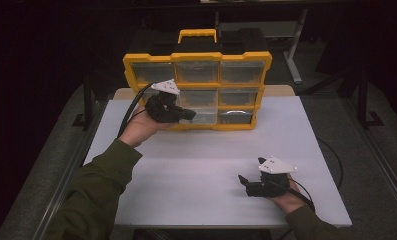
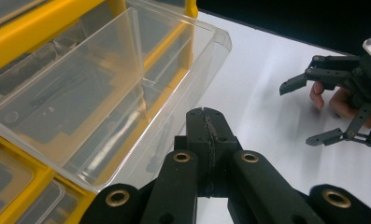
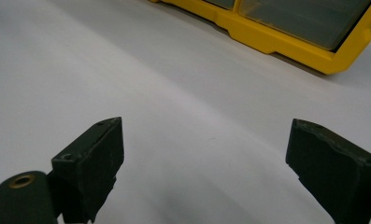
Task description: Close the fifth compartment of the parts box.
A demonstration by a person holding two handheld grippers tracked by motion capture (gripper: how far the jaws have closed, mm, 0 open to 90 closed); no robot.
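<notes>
1. Left gripper (image 2: 206,122) has its fingers pressed together, empty, just beside the clear drawer (image 2: 103,88) pulled out of the yellow organizer (image 1: 197,90).
2. Right gripper (image 1: 249,176) rests low over the desk (image 1: 196,165), fingers spread wide (nothing between them).

You see a white rectangular tabletop (image 1: 196,170), grey carpeted floor (image 1: 386,130) around it, and a grey metal stand (image 1: 293,55) behind it.

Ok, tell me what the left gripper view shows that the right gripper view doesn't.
Left gripper view: a clear drawer pulled out of the organizer, the shut left gripper beside it, and the right gripper farther off. Right gripper view: its own open jaws over bare table. Both: the yellow organizer and the white table.
</notes>
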